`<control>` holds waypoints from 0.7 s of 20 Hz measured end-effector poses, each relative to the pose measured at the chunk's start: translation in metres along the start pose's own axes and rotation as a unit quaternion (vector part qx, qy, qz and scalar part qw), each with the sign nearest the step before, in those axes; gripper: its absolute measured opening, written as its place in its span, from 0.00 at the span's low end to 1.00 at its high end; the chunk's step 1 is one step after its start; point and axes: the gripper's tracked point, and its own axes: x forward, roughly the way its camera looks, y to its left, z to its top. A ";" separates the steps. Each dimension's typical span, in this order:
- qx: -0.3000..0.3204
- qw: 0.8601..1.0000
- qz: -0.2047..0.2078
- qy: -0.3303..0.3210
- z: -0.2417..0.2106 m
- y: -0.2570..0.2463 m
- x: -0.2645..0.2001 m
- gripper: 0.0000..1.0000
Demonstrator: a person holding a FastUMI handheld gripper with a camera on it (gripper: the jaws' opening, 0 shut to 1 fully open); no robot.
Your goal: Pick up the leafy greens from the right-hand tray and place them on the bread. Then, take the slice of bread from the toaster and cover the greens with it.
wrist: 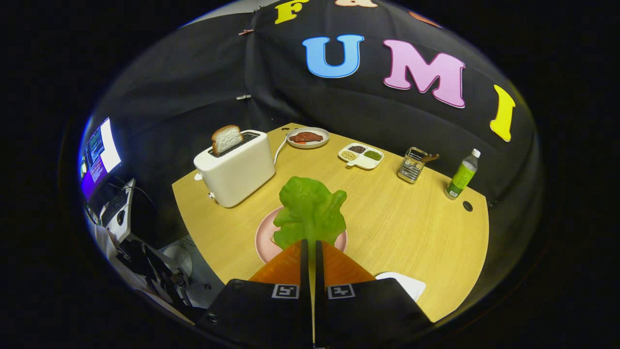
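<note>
- The tongs are closed on the stalk end of the bright green, frilly-edged lettuce leaf; both fingers pinch it and the leaf stands up just ahead of them, held above the desk.
- Directly under the leaf lies a round pale pink plate, near the desk's front edge. The leaf hides whatever lies on the plate, so I cannot tell exactly where the bottom slice of bread sits.
- To do this step well, I judge: lower the leaf until it drapes flat over the plate's middle, then part the fingers; a release from height would likely let it slide off to one side.
- A flat white tray shows just beside the right finger, at the desk's front edge.
- Beyond, toward the desk's back left corner, the boxy white plastic toaster carries a white bread slice with brown crust standing upright in its slot, waiting for the covering step.
</note>
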 end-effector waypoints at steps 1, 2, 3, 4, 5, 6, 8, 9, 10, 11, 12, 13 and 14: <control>-0.003 1.000 0.001 0.004 0.001 0.004 0.007 0.07; -0.004 1.000 0.003 0.009 0.002 0.008 0.013 0.07; -0.005 1.000 0.004 0.013 0.002 0.012 0.020 0.07; -0.006 1.000 0.003 0.019 0.001 0.013 0.027 0.07; -0.006 1.000 0.004 0.025 0.000 0.015 0.035 0.07; -0.004 1.000 0.004 0.031 -0.002 0.016 0.042 0.07; -0.002 0.999 -0.001 0.043 -0.007 0.017 0.056 0.07; 0.000 0.999 -0.003 0.050 -0.009 0.015 0.064 0.07; 0.003 0.998 -0.007 0.058 -0.013 0.013 0.073 0.07; 0.006 0.998 -0.010 0.068 -0.017 0.013 0.082 0.07; 0.007 0.997 -0.010 0.082 -0.024 0.012 0.091 0.07; 0.009 0.996 -0.012 0.092 -0.030 0.012 0.098 0.07; 0.009 0.995 -0.015 0.097 -0.033 0.011 0.105 0.07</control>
